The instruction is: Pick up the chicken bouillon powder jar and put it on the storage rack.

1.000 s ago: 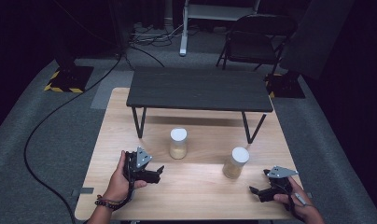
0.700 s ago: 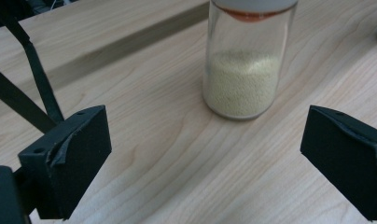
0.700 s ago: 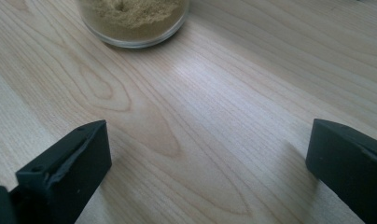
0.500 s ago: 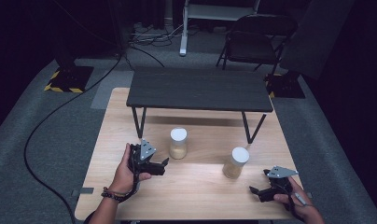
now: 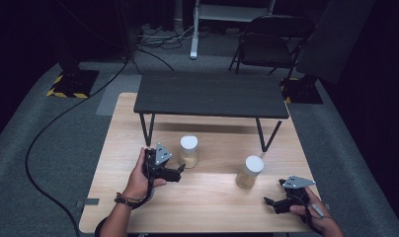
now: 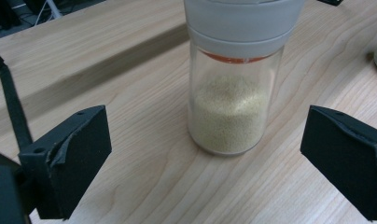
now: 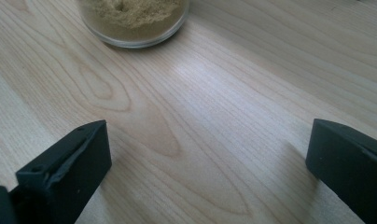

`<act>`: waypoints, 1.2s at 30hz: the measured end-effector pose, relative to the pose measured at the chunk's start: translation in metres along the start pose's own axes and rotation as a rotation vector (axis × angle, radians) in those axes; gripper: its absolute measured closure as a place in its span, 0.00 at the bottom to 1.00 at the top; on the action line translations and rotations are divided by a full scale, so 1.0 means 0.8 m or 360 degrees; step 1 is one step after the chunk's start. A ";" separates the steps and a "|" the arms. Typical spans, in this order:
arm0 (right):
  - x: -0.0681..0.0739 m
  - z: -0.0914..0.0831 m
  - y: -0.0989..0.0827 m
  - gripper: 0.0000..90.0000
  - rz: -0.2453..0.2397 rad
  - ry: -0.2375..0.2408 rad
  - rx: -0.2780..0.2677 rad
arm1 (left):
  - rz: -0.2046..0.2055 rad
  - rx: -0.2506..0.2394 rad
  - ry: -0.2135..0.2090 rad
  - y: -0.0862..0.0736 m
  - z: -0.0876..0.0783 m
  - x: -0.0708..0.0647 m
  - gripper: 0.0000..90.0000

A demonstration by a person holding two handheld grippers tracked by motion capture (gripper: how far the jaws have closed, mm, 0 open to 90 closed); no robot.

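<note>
Two clear jars with white lids stand on the light wooden table (image 5: pixel 197 207). The left jar (image 5: pixel 189 151) (image 6: pixel 233 93) holds pale yellow grains; an orange ring shows under its lid. My left gripper (image 5: pixel 179 173) (image 6: pixel 203 168) is open just in front of it, jaws wide apart on either side, not touching. The right jar (image 5: pixel 249 172) (image 7: pixel 133 21) holds tan powder. My right gripper (image 5: pixel 270 204) (image 7: pixel 207 172) rests open near the table's front right corner, a little short of that jar, with nothing between its jaws.
A small black table (image 5: pixel 210 94) on thin legs stands on the back half of the wooden table, right behind the jars. A folding chair (image 5: pixel 269 47), a white stand and cables sit on the grey floor beyond. The left front part of the tabletop is bare wood.
My left gripper has moved forward and to the right, closing in on the jar of yellow grains. The right gripper and both jars have stayed where they were.
</note>
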State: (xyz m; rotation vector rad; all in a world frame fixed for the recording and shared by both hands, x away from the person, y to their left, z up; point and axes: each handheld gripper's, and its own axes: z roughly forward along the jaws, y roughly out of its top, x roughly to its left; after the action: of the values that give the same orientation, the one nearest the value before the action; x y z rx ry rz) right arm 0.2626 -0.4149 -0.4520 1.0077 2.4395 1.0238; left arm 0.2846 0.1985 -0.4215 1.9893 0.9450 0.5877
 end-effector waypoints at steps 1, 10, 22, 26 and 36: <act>0.000 0.000 0.000 0.00 0.0000 0.0000 0.0000 | 0.0000 0.0002 0.0000 0.001 0.001 0.000 0.02; 0.000 0.000 0.000 0.00 0.0000 0.0000 0.0000 | -0.0034 -0.0030 -0.0018 0.007 0.015 0.002 0.03; 0.000 0.000 0.000 0.00 0.0000 0.0000 0.0000 | -0.0054 -0.0039 -0.0033 0.013 0.029 0.002 0.03; 0.000 0.000 0.000 0.00 0.0000 0.0000 0.0000 | -0.0069 -0.0043 -0.0051 0.015 0.033 0.003 0.03; 0.000 0.000 0.000 0.00 0.0000 0.0000 0.0000 | -0.0096 -0.0043 -0.0079 0.018 0.047 0.003 0.03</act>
State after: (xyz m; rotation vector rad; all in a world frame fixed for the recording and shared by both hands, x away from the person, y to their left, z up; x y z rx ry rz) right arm 0.2626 -0.4149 -0.4520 1.0078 2.4395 1.0237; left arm 0.3179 0.1772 -0.4293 1.9359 0.9588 0.5125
